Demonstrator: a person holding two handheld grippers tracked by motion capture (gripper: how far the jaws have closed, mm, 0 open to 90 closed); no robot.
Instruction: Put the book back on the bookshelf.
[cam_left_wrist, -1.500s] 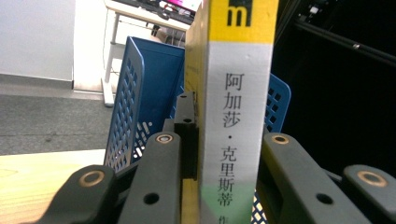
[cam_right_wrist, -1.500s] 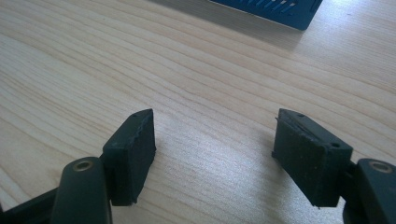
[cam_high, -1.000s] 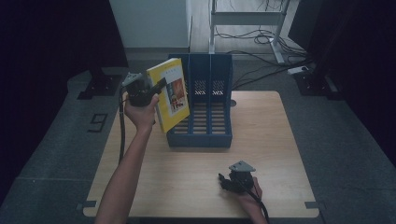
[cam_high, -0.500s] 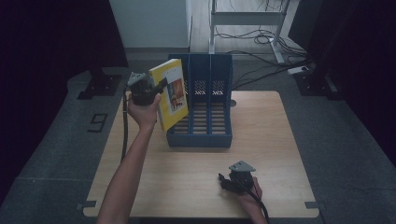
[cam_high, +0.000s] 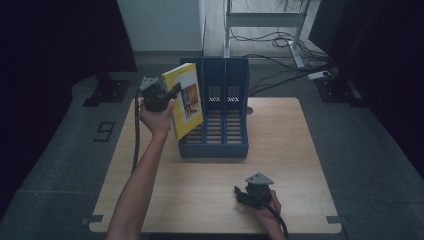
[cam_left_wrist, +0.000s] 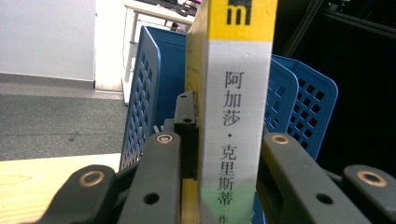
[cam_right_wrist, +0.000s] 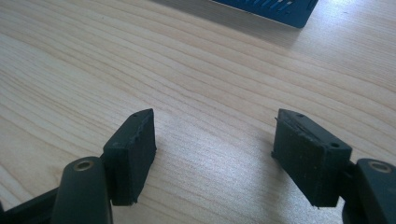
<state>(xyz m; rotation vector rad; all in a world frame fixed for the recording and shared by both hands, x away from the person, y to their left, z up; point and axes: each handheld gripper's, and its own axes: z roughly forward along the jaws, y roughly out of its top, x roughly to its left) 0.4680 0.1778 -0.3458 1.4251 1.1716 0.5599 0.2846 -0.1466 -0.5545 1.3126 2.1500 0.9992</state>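
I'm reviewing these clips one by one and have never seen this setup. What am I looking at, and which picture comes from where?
No robot here: a person holds a hand-operated claw in each hand. The high view looks down on a wooden table bearing a blue file rack. The other two pictures come from cameras riding on each claw. The left claw is raised beside the rack and is shut on a yellow book; the left gripper view shows its spine clamped between the jaws. The right claw rests low near the table's front edge, open and holding nothing, as the right gripper view shows.
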